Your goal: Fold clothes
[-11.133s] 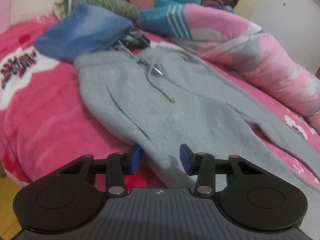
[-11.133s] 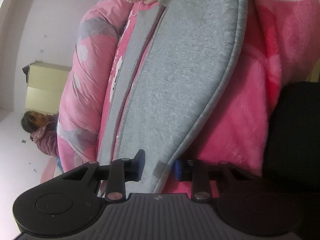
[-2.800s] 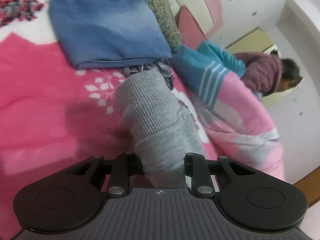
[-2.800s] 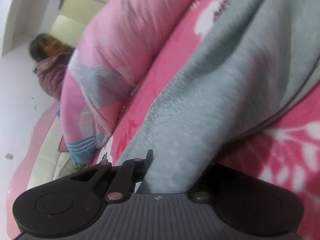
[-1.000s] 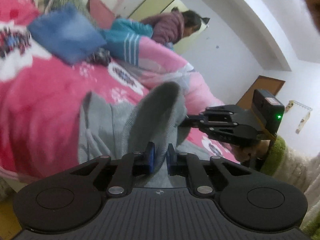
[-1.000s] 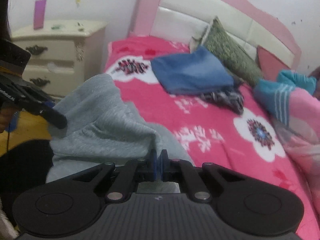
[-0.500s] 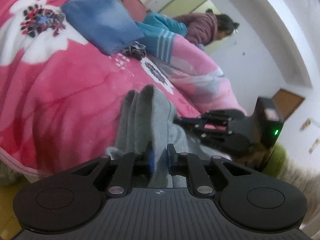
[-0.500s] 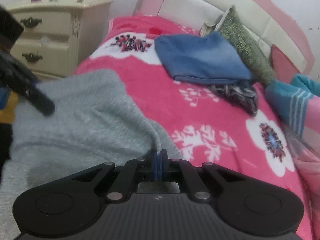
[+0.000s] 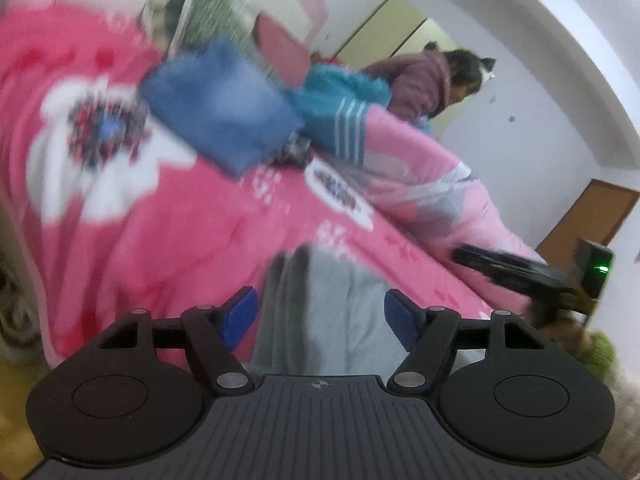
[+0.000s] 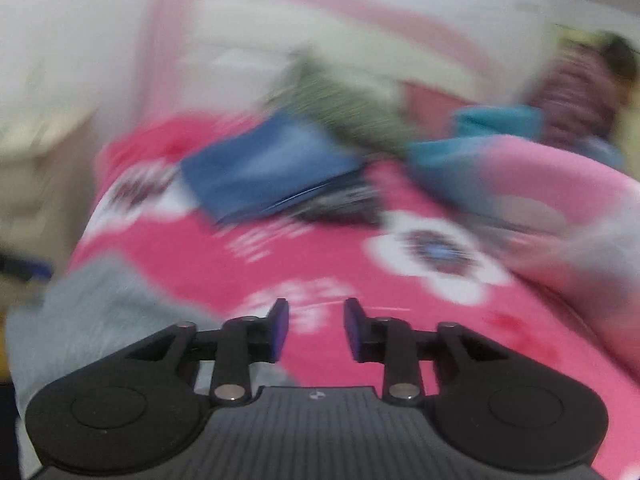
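A folded grey garment (image 9: pixel 320 312) lay at the near edge of a pink flowered bed (image 9: pixel 168 232). The left gripper (image 9: pixel 320 316) was opening, cloth between its pads but untouched. The right gripper (image 10: pixel 314 328) was opening over bare blanket, the garment off to its left. Both views were blurred.

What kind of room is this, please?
Most likely a bedroom: a bed with a pink floral blanket, a padded pink-and-white headboard, and a rolled pink quilt lying along it.
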Tool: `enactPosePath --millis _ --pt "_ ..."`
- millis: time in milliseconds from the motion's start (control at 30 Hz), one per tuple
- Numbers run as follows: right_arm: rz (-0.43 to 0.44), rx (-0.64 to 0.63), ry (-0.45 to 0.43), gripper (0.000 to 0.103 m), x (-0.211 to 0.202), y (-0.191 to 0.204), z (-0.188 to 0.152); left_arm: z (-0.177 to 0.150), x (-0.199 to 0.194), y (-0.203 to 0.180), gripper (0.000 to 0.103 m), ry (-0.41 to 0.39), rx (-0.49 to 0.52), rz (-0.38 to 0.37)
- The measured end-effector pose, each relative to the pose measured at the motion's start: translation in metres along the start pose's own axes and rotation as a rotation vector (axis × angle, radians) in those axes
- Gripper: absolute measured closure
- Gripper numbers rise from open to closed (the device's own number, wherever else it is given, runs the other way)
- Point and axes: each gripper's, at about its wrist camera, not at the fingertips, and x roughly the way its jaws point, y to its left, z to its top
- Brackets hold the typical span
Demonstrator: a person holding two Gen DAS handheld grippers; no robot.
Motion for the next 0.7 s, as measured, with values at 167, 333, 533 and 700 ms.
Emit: enactPosePath --millis 167,333,533,700 --pt "-0.09 0.094 -0.015 0.07 -0.066 -0.045 -0.025 0.011 0.025 -0.047 0.034 0.037 0.103 -0.114" --pt "0.026 -0.025 0.143 0.07 -0.051 -0.039 -0.058 0.003 0.098 -0.083 0.044 0.222 0.136 -0.068" --pt "0.14 -0.154 0.328 0.069 -0.009 -0.044 -0.084 -0.013 0.147 -0.086 0.057 0.252 0.261 0.123" --pt "0.138 -0.174 0.354 0.072 -0.006 -0.046 -0.101 -0.018 0.146 -0.086 0.057 0.237 0.298 0.133"
